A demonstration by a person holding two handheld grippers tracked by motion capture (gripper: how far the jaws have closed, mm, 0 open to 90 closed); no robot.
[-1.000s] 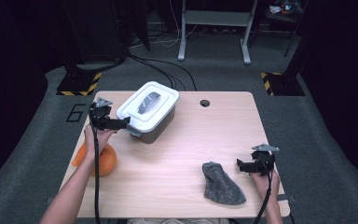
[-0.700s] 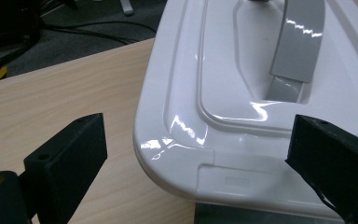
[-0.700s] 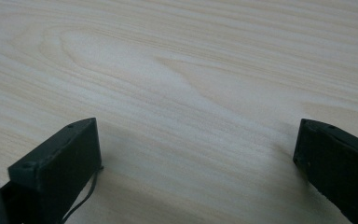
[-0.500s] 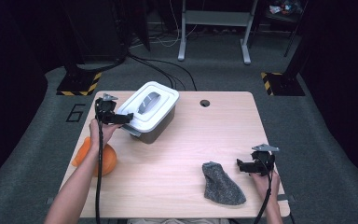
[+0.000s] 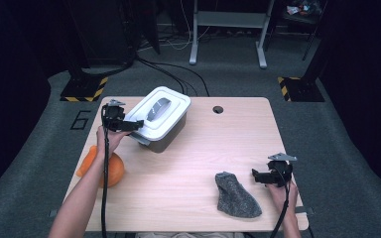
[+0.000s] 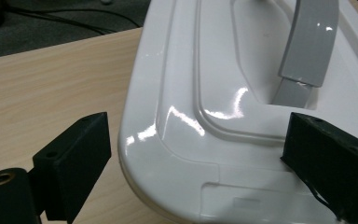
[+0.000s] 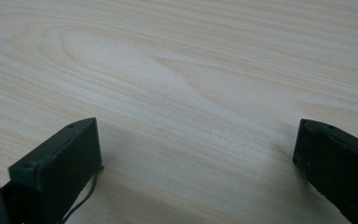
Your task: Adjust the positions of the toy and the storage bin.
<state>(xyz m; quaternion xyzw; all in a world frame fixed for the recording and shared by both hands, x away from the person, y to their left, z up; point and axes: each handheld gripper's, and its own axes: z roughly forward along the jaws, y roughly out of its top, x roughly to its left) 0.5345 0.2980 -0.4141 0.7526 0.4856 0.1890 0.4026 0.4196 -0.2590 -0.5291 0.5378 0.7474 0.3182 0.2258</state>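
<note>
Near the bench's far left corner, our left tongs (image 6: 186,163), just narrowing though unclenched, straddle the end of the white lidded box (image 5: 159,119), stiff and glossy-slick, best gripped under its lid rim, while our right tongs (image 7: 191,168) gape released.

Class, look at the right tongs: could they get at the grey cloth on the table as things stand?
Probably yes. The right tongs stand open just beside the grey cloth, with bare table between them and nothing in the way.

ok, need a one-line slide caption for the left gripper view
Left gripper, jaws open and just closing slightly, straddles the near corner of the white bin lid beside its grey handle.
</note>
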